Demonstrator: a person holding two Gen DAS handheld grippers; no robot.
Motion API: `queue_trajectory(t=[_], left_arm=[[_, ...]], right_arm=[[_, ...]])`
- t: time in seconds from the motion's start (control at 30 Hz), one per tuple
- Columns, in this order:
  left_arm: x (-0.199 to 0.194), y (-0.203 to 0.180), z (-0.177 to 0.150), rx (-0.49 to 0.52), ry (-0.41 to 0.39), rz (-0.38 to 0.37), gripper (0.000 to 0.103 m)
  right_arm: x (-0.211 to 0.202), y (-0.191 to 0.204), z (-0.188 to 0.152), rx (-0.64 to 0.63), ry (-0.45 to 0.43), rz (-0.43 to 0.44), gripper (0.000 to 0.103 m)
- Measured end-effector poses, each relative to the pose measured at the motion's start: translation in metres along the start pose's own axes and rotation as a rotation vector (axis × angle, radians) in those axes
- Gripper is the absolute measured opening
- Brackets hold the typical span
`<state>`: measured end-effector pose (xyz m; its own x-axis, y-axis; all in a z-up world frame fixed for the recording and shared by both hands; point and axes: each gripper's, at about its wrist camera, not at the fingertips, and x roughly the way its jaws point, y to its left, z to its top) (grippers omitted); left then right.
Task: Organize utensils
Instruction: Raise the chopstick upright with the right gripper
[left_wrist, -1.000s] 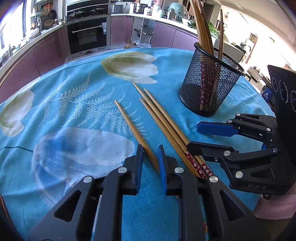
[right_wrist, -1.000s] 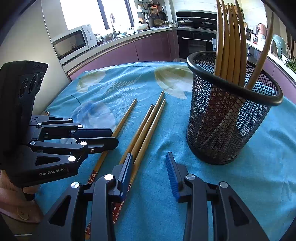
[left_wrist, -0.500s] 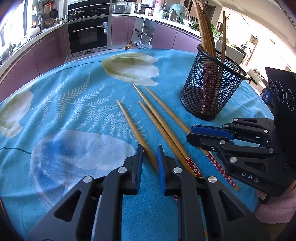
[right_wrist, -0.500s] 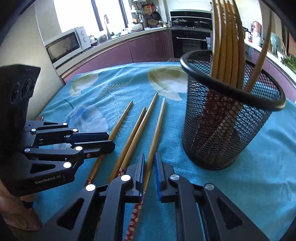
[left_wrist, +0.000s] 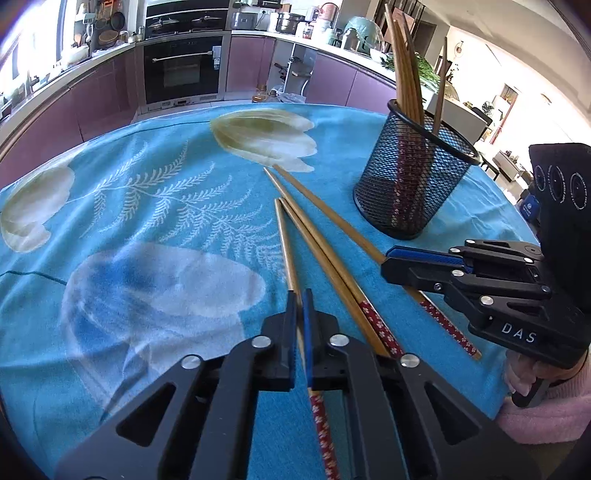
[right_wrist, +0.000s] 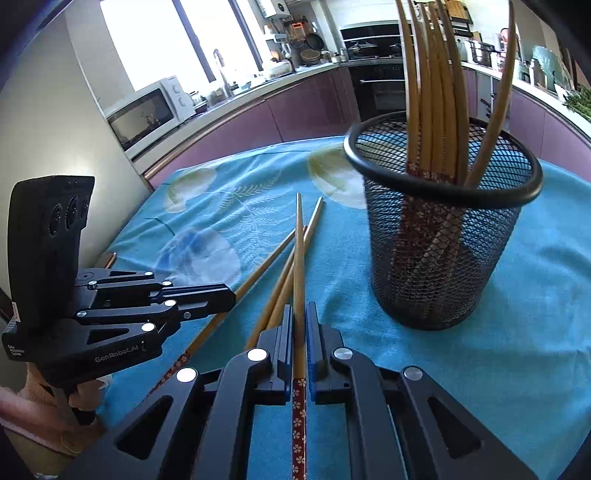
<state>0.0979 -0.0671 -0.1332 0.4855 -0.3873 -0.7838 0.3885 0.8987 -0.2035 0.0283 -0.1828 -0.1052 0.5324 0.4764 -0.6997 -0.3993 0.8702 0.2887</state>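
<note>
Since half a second ago both grippers have closed fully: the left gripper (left_wrist: 300, 314) now pinches the leftmost chopstick (left_wrist: 286, 243), where before its jaws were a little apart around it, and the right gripper (right_wrist: 300, 325) grips a second chopstick (right_wrist: 298, 258) whose thin tip has turned to point straight away from the camera, toward the far side of the table. In the right wrist view this held chopstick crosses over two loose chopsticks (right_wrist: 284, 280) that lie side by side on the blue tablecloth (right_wrist: 461, 362). Its red flowered handle end sticks out behind the jaws. In the left wrist view the right gripper (left_wrist: 413, 260) is seen from the side at the right, near the table edge, with its fingers together on its chopstick. The black mesh holder (right_wrist: 443, 236) stands upright on the right side of the cloth, apart from the lying chopsticks, and several chopsticks stand in it, most leaning to the left of its rim and one to the right. Open cloth lies between the held chopstick and the holder. To the left of the chopsticks the cloth is also open up to its left edge.
</note>
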Motion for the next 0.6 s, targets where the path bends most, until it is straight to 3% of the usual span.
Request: queue_trajectory(t=[0.2,0.4,0.6], left_arm=[[-0.003,-0.003,-0.004,0.019,0.002,0.008,0.002],[-0.002,-0.006,-0.007,0.056,0.012,0.033,0.015],[0.006,-0.007,-0.002,0.073,0.026,0.036,0.015]], right_arm=[[0.002,0.005,-0.003,-0.025,0.026,0.012,0.006],[0.008,0.007,-0.007,-0.034,0.053,0.003,0.006],[0.012,0.007,-0.005,-0.049,0.061,-0.018,0.007]])
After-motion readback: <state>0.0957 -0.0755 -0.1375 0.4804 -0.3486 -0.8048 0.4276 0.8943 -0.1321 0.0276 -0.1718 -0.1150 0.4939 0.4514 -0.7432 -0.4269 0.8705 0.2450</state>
